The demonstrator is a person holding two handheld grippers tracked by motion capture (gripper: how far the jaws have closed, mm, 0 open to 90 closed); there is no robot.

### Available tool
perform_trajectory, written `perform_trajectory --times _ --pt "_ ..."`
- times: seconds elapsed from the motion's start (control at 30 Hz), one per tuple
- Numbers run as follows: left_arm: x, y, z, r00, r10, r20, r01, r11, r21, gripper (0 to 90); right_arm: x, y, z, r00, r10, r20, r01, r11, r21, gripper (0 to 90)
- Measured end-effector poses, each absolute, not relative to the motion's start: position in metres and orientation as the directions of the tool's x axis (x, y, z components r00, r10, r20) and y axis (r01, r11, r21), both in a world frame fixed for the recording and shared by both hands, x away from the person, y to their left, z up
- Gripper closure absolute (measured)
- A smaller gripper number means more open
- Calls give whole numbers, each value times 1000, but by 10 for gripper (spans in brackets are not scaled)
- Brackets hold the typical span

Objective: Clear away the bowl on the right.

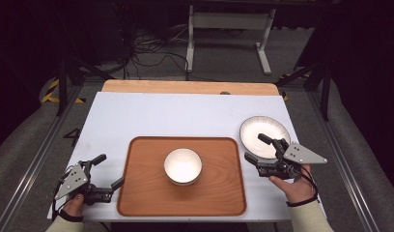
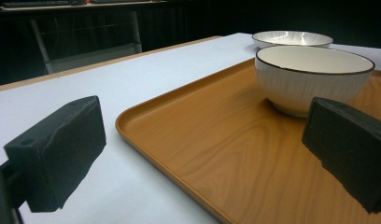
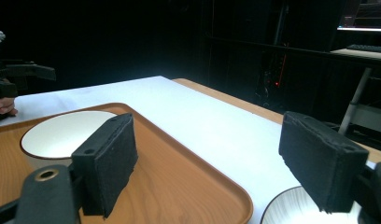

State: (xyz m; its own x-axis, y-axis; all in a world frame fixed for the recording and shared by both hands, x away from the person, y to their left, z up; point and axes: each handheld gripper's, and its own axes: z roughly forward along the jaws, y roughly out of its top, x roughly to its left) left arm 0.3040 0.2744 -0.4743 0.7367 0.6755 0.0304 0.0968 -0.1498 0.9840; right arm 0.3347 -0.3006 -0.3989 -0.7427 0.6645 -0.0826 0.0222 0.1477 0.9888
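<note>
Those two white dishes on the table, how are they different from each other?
The bowl stands in the middle of the wooden tray; the plate lies off the tray on the white tabletop, to its right. The bowl is deep with tall sides, the plate shallow and wider. The right gripper has its jaws spread around the plate's near rim; nothing is near the bowl. Both are white, ribbed and empty.

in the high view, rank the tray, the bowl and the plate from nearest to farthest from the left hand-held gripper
1. Tray: just right of the left hand-held gripper, its near-left edge beside one jaw.
2. Bowl: at the tray's middle, farther right.
3. Plate: off the tray, on the table's right side, by the right hand-held gripper.
</note>
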Motion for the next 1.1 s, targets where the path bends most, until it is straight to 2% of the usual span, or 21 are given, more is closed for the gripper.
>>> perform_trajectory --times 0.53,0.9,1.1 --pt "304 275 -474 737 675 34 90 -149 985 3 333 -309 -434 -725 687 -54 53 134 990 193" --pt "304 274 -475 737 675 33 91 -148 985 3 333 -312 -454 -718 694 -46 97 166 981 172" --pt "304 274 -475 736 676 33 90 -146 985 3 333 -313 -457 -721 691 -38 104 162 981 105"
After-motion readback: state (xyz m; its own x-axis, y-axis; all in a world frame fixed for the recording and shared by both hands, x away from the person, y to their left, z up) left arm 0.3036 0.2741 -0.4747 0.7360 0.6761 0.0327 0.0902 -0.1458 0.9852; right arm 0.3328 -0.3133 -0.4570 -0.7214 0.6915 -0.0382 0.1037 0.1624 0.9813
